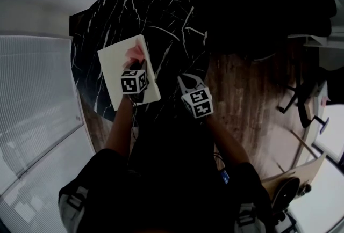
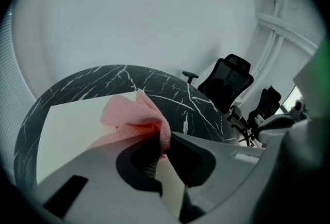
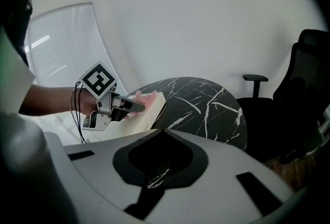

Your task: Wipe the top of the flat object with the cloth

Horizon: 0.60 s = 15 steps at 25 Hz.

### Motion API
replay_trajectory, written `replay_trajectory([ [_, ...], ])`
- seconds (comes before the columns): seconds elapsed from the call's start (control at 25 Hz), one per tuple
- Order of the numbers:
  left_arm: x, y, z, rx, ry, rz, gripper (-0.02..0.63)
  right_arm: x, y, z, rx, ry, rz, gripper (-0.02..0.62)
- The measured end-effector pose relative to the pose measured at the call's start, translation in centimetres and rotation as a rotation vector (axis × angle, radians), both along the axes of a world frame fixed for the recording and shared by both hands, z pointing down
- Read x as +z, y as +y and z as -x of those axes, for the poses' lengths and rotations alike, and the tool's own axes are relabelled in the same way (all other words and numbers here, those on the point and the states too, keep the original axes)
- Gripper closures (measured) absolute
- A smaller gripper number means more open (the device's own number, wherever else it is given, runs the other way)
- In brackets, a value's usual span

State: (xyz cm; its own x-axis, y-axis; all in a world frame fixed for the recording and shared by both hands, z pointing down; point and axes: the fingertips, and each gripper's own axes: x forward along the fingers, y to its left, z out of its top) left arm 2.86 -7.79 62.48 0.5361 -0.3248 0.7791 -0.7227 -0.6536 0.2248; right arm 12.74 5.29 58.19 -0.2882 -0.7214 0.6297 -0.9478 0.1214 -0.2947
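Pink waffle-weave cloth (image 2: 136,117), matt cream board (image 2: 72,130), glossy black white-veined tabletop (image 2: 170,89), perhaps marble.

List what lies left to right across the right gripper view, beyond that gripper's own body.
Window blinds → left gripper, holding the pink cloth → black marble table → office chair.

1. A round table (image 1: 161,17) of black marble, veined in white, stands in the middle of the room.
2. A black office chair (image 2: 227,81) with armrests and a mesh back stands just beside the table's edge, and a second dark chair (image 2: 268,101) stands behind it.
3. White blinds (image 1: 32,81) hang to the left of the table.
4. Brown wood floor (image 1: 242,92) shows to the right of the table.
5. A plain white wall (image 2: 144,16) rises behind the table.
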Motion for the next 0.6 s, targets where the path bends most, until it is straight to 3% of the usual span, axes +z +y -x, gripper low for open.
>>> replay_trajectory([
  [0.36, 0.4, 1.0, -1.7, 0.023, -0.024, -0.003, 0.586, 0.7, 0.8, -2.0, -0.006, 0.022, -0.022, 0.6],
  [0.6, -1.6, -0.3, -0.4, -0.035, -0.009, -0.045, 0.586, 0.7, 0.4, -2.1, -0.029, 0.013, -0.028, 0.6],
])
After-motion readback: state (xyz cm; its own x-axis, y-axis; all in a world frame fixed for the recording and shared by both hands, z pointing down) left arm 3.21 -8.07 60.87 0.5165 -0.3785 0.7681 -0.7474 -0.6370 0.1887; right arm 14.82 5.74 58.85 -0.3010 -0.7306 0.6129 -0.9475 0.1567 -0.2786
